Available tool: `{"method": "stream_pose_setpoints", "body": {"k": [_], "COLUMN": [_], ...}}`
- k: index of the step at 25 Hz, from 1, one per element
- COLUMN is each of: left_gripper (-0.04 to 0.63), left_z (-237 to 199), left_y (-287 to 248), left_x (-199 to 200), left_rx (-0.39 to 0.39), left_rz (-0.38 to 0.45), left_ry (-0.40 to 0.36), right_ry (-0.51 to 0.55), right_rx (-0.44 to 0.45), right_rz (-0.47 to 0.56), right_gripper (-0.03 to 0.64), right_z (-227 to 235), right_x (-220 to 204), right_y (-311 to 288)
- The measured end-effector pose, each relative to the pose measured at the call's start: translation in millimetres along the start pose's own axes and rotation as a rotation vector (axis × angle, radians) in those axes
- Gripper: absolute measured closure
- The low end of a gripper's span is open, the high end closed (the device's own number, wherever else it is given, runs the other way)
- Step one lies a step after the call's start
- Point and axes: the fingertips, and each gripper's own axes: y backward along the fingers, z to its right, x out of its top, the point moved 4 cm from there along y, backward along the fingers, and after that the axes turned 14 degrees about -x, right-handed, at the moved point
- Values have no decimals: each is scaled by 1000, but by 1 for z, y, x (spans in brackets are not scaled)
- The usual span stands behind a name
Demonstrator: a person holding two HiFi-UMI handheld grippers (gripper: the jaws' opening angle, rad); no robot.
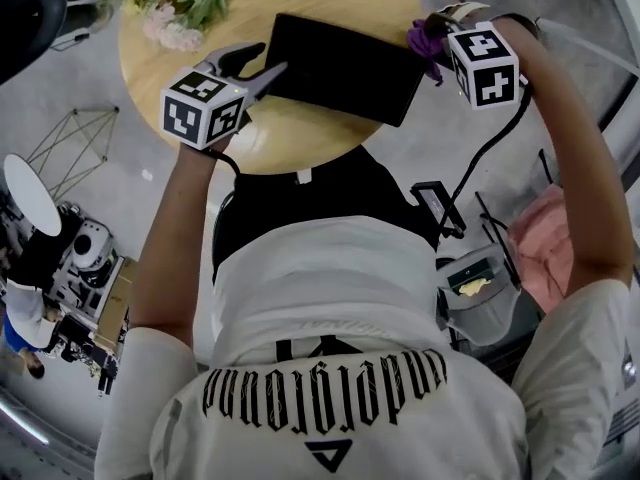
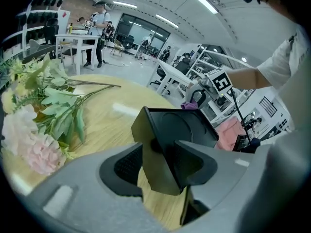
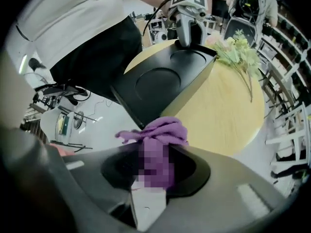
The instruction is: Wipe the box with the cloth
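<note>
A flat black box (image 1: 345, 63) with a round recess in its face lies across the round wooden table (image 1: 300, 138). Its right end reaches past the table's rim. My left gripper (image 1: 262, 68) is shut on the box's near left corner. In the left gripper view the box's wall (image 2: 182, 127) stands between the two pads (image 2: 129, 164), tilted up off the table. My right gripper (image 1: 432, 30) is at the box's right end, shut on a bunched purple cloth (image 1: 425, 43). The cloth (image 3: 160, 132) hangs just off the box's corner (image 3: 160, 81). Whether it touches the box I cannot tell.
A bunch of artificial flowers (image 1: 180, 8) with pink blooms lies on the table's far left. Below the table's right side are a pink cushion (image 1: 545, 243) and a grey seat (image 1: 480, 298). Cables trail from both grippers. Desks and people stand far off in the room.
</note>
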Motion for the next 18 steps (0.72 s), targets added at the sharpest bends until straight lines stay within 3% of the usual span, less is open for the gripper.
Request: {"method": "stream_pose_setpoints", "body": {"k": [3, 9, 11, 18], "left_gripper": [377, 377, 379, 380], "left_z": [-9, -28, -32, -31], "left_y": [-5, -17, -20, -16], "left_x": [2, 11, 12, 11], "left_rx": [6, 7, 11, 10], "left_rz": [-10, -27, -28, -39], "left_ry": [-4, 2, 2, -28], "right_ry": [-166, -696, -782, -938], "right_rx": [-54, -167, -183, -194], "right_rz": [29, 196, 229, 263], "right_gripper": [479, 476, 476, 474], "right_z": [-6, -24, -38, -92], "right_x": [-8, 0, 11, 65], "right_y": [-5, -19, -27, -30]}}
